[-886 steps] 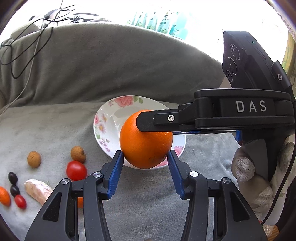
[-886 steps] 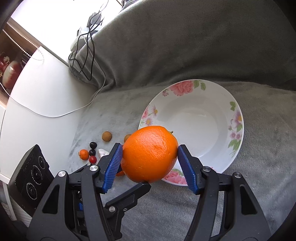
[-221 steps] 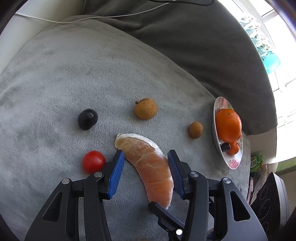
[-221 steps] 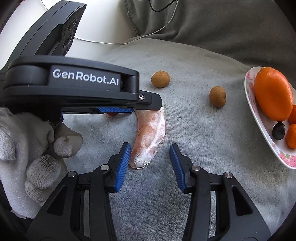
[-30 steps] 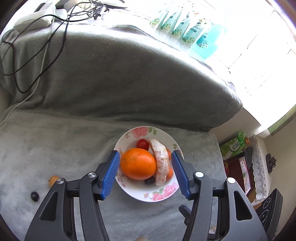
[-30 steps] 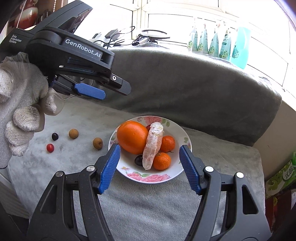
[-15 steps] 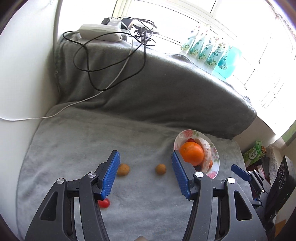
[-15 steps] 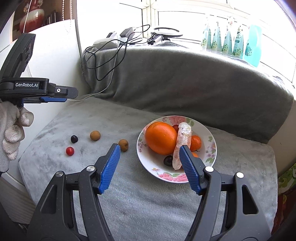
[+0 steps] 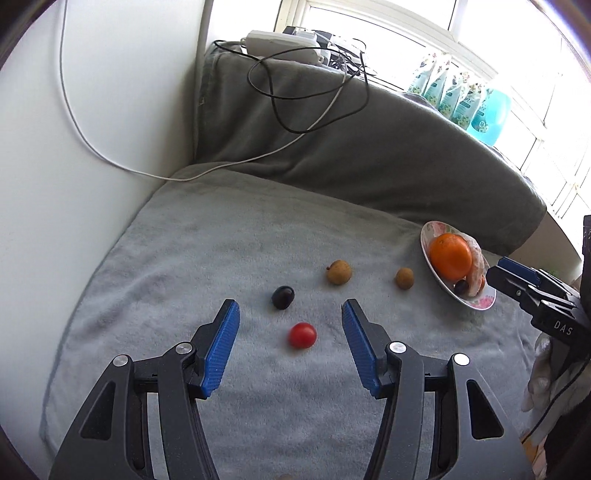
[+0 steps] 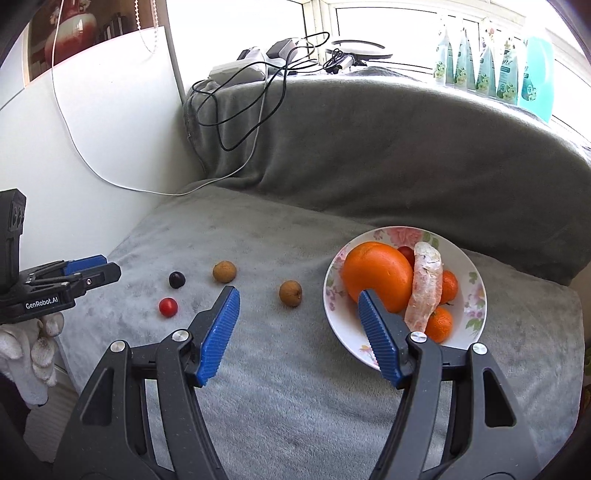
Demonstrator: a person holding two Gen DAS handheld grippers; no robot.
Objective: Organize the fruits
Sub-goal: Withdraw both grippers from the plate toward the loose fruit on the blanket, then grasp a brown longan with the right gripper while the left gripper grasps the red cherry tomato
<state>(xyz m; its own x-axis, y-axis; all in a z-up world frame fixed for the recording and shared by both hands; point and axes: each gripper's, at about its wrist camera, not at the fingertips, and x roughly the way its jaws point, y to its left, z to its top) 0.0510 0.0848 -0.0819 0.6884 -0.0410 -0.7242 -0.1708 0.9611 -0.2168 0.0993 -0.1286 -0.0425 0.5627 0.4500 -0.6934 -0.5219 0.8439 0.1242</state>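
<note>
- Since a second ago you've swung your left gripper [image 9: 290,345] off the plate [image 10: 466,334] toward the cherry tomato [image 9: 302,335].
- Both grippers are open and empty; right gripper [image 10: 297,334] too.
- Plate's loaded at 3 o'clock; four small fruits are left on the blanket [image 9: 229,236].

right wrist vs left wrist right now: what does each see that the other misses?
Only the right wrist: two small oranges in the floral bowl, a red vase on the shelf, and the left gripper, empty.

Only the left wrist: the right gripper, empty.

Both: the red tomato, dark plum and two brown longans on the grey blanket; the big orange.
</note>
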